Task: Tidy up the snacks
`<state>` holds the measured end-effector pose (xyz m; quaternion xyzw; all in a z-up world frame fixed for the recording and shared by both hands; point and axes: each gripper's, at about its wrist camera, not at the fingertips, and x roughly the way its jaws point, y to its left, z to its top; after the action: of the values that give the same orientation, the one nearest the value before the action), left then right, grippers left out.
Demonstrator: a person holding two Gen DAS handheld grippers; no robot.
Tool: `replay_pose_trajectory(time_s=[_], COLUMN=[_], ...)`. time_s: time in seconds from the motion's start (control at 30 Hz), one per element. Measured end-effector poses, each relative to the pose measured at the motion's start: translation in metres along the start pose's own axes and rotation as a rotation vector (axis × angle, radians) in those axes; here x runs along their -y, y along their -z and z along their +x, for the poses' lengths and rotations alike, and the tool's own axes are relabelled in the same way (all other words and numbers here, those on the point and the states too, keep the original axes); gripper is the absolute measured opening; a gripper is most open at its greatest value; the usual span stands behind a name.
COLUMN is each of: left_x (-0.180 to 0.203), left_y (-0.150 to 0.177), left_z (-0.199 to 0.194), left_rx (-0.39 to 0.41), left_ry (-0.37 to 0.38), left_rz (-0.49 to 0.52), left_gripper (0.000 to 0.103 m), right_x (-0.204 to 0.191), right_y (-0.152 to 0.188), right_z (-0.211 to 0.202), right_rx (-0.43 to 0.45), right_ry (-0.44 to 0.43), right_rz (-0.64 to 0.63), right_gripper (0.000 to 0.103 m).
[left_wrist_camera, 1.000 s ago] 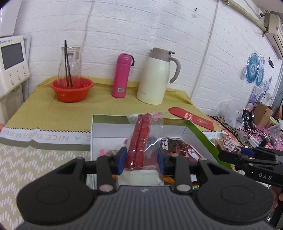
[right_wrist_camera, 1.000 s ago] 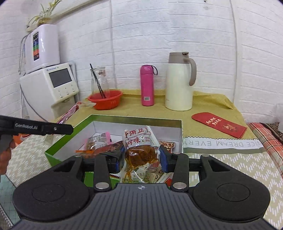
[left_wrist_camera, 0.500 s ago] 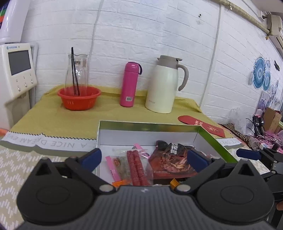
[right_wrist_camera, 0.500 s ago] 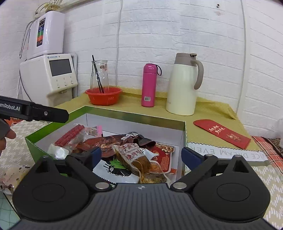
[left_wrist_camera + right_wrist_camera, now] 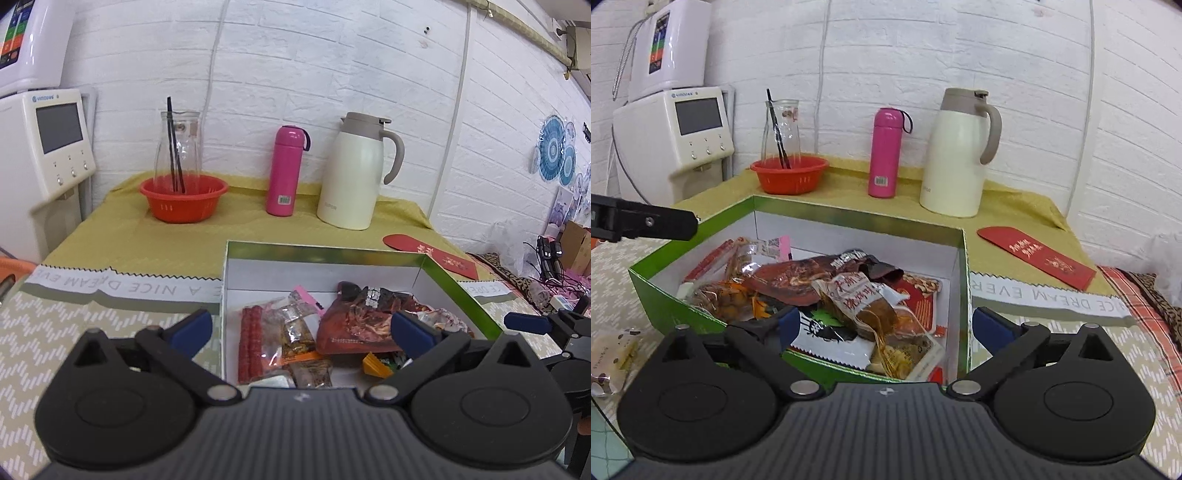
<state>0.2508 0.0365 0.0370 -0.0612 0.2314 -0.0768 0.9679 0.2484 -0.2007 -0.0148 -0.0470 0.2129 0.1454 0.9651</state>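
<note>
A green box [image 5: 460, 286] with white inner walls holds several snack packets. In the left wrist view a red sausage packet [image 5: 248, 341] lies at its left and a dark red meat packet [image 5: 354, 325] in its middle. My left gripper [image 5: 301, 334] is open and empty above the box's near side. In the right wrist view the box [image 5: 657, 295] shows a tofu packet [image 5: 864, 299] on top of the pile. My right gripper [image 5: 881, 325] is open and empty over the box's near edge. A loose snack packet [image 5: 607, 360] lies on the table left of the box.
On the yellow cloth behind the box stand a red bowl [image 5: 183, 199] with a glass jug, a pink bottle [image 5: 286, 170] and a cream thermos jug [image 5: 354, 171]. A red envelope [image 5: 430, 254] lies at right. A white water dispenser [image 5: 674, 136] stands at left.
Both grippers opened and let their packets fall into the box: the sausage packet from the left, the tofu packet from the right. Both grippers then drew back a little.
</note>
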Motion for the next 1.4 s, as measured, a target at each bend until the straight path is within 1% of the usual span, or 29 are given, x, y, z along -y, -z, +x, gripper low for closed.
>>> replay_pose_trajectory(time_s=[0.17,0.33,0.43,0.57,0.7,0.77,0.87,0.97,1.03,1.13,1.2,1.23,1.27,1.4], left_x=[0.004,0.006,0.008,0.013,0.015,0.014,0.011,0.009,0.007,0.006,0.006,0.007,0.008,0.020], left_y=[0.002,0.005,0.013,0.033,0.062,0.078,0.101,0.115,0.120,0.123,0.124,0.124,0.124,0.124], left_z=[-0.017,-0.043,-0.061,-0.084,-0.103,-0.110,-0.118,-0.124,-0.126,-0.125,-0.124,-0.123,-0.120,-0.106], left_rx=[-0.001,-0.004,-0.012,-0.008,-0.015,-0.031,-0.062,-0.090,-0.098,-0.110,-0.120,-0.125,-0.132,-0.159], left_ry=[0.006,0.045,0.042,0.052,0.106,0.130,0.173,0.204,0.211,0.211,0.222,0.228,0.237,0.273], left_rz=[0.007,-0.026,-0.040,-0.016,-0.028,-0.048,-0.091,-0.120,-0.123,-0.125,-0.123,-0.119,-0.111,-0.084], left_gripper=[0.103,0.103,0.103,0.103,0.103,0.103,0.103,0.103,0.103,0.102,0.102,0.102,0.102,0.102], right_x=[-0.005,-0.021,-0.027,-0.034,-0.040,-0.042,-0.043,-0.044,-0.046,-0.051,-0.050,-0.048,-0.046,-0.036], right_y=[-0.002,-0.003,0.004,0.021,0.045,0.054,0.060,0.061,0.061,0.065,0.070,0.071,0.072,0.076], right_z=[-0.025,-0.054,-0.076,-0.098,-0.111,-0.109,-0.099,-0.083,-0.073,-0.058,-0.053,-0.054,-0.056,-0.073], right_rx=[0.066,0.081,0.080,0.044,-0.004,-0.041,-0.090,-0.123,-0.143,-0.172,-0.185,-0.181,-0.186,-0.166], right_ry=[-0.063,-0.130,-0.186,-0.238,-0.285,-0.296,-0.285,-0.313,-0.347,-0.363,-0.370,-0.364,-0.355,-0.303], right_rz=[0.050,0.024,0.024,0.007,-0.023,-0.033,-0.028,0.019,0.053,0.091,0.117,0.121,0.120,0.096], right_gripper=[0.103,0.103,0.103,0.103,0.103,0.103,0.103,0.102,0.098,0.095,0.083,0.061,0.052,0.052])
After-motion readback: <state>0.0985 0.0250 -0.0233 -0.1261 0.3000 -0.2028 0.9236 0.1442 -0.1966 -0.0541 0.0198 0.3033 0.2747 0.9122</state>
